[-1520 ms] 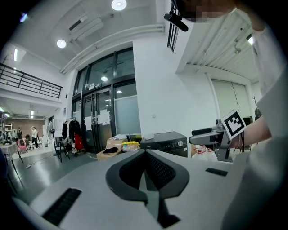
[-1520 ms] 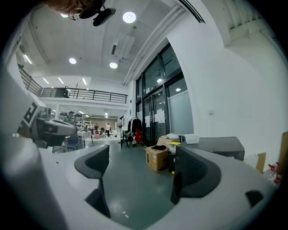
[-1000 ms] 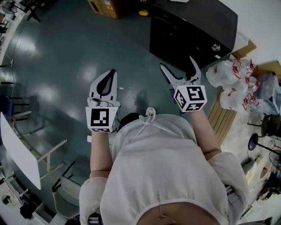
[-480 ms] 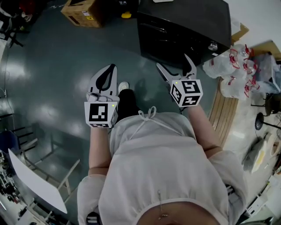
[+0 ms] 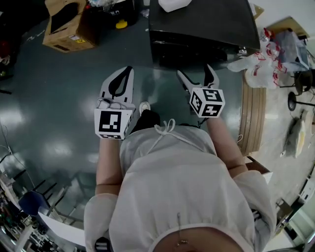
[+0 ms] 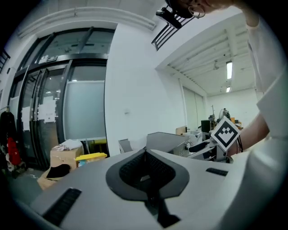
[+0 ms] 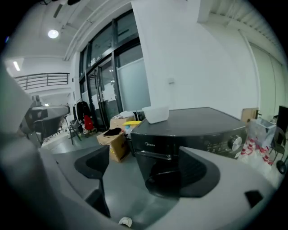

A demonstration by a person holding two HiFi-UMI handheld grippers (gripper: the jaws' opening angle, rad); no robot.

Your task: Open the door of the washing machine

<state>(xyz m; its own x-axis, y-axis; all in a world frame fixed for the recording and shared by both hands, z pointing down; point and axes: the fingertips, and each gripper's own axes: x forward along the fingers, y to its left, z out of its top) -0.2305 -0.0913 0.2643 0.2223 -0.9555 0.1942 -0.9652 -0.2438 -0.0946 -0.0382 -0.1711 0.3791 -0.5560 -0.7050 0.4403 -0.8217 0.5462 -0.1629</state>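
Black washing machine (image 5: 206, 24), door (image 7: 157, 173) closed, white tub (image 5: 173, 4) on top; left tool (image 5: 125, 73) pinched together, right tool (image 5: 195, 71) spread apart

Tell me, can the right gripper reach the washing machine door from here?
Probably yes. The right gripper is open and aims straight at the washing machine, with only bare floor between them. It is not touching the door yet, so the person likely must step closer.
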